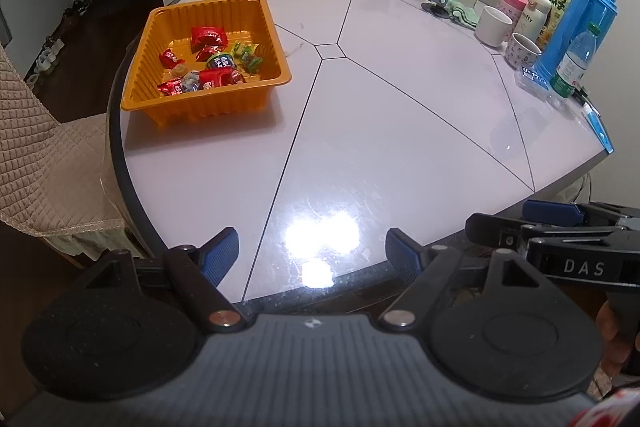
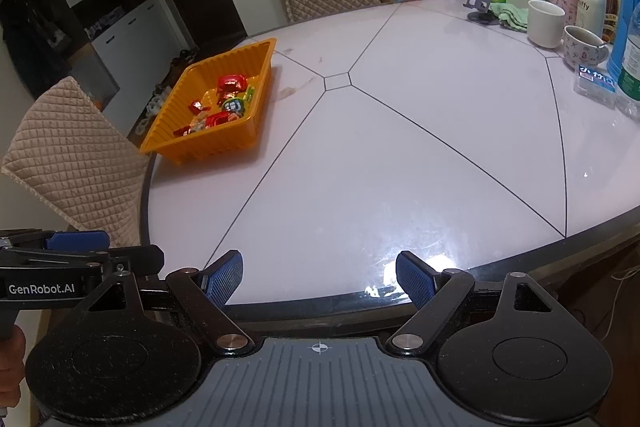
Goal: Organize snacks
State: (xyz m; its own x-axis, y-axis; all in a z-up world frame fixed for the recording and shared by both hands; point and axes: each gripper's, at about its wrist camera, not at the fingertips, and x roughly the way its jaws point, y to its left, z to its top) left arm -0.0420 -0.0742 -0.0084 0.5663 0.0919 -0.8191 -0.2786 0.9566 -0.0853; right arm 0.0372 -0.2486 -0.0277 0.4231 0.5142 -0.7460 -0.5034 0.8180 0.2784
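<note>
While both claws hang over the near edge of the round white table [image 1: 400,131], the orange tray [image 1: 208,107] sits far off on the table's left side, with red, green and blue wrapped snacks [image 1: 208,61] lying inside it. The left gripper [image 1: 312,255] has its blue pads wide apart with nothing between them, and the right gripper [image 2: 320,277] is the same, spread wide and empty. Over on the right of the table stand a white mug [image 1: 493,25], a blue flask [image 1: 580,23] and a water bottle [image 1: 574,63].
</note>
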